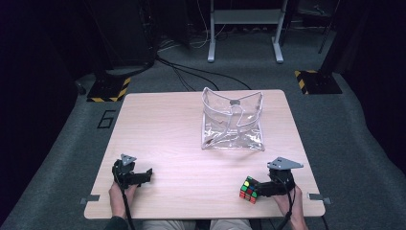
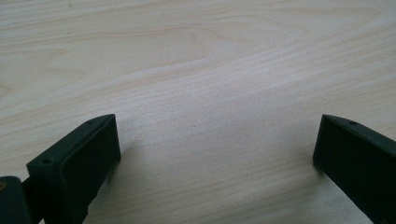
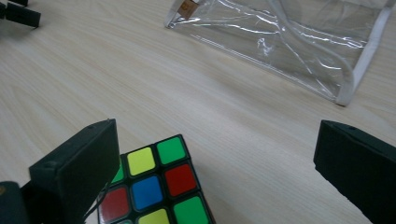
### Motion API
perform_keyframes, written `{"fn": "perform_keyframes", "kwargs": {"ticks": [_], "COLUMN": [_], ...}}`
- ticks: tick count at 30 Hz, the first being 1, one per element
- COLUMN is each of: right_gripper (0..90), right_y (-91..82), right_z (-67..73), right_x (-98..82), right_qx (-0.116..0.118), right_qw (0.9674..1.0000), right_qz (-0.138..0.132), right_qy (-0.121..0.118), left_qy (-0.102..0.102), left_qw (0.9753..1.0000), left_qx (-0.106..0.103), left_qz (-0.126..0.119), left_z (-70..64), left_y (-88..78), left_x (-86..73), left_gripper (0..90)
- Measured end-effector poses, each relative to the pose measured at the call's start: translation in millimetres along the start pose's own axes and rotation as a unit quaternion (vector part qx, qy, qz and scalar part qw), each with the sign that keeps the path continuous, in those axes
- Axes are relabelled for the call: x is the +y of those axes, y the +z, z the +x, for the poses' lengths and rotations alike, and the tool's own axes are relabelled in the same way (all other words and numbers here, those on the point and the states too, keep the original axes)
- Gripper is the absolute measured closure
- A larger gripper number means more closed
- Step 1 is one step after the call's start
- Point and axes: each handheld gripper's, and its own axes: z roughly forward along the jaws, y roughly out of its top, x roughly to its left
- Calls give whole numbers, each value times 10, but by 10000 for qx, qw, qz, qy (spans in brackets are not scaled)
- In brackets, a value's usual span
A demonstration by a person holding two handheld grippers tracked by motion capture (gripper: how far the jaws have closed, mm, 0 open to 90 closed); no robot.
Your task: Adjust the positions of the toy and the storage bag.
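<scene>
A scrambled colour cube (image 1: 248, 189) rests on the wooden table (image 1: 163, 129) near its front right corner. My right gripper (image 1: 258, 188) is right behind it, open. In the right gripper view the cube (image 3: 154, 186) lies between the jaws, close against the left one and well apart from the right one; the gripper (image 3: 217, 154) is spread wide. A clear plastic pouch (image 1: 233, 120) with white trim stands open-topped at the table's middle back, also seen as the pouch (image 3: 280, 42) ahead. My left gripper (image 1: 143, 175) rests at the front left, open over bare wood (image 2: 217, 149).
The table's front edge lies just behind both hands, with small metal brackets (image 1: 90, 198) at its corners. Beyond the far edge are grey carpet, floor cables (image 1: 191, 72), a white stand's legs (image 1: 244, 48) and yellow-black striped base plates (image 1: 109, 89).
</scene>
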Motion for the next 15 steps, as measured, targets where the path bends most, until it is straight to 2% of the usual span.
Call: {"fn": "perform_keyframes", "kwargs": {"ticks": [9,15], "right_gripper": [0,3], "right_y": [59,85], "right_z": [109,156], "right_x": [1,-42], "right_qx": [181,219], "right_qw": [9997,9991], "right_qz": [163,309], "right_qy": [-97,-166], "left_qy": [1,4], "left_qw": [10000,10000], "left_qx": [15,20], "left_qz": [-13,-11], "left_z": [-4,-4], "left_y": [0,-1], "left_x": [-1,-1], "left_gripper": [5,5]}}
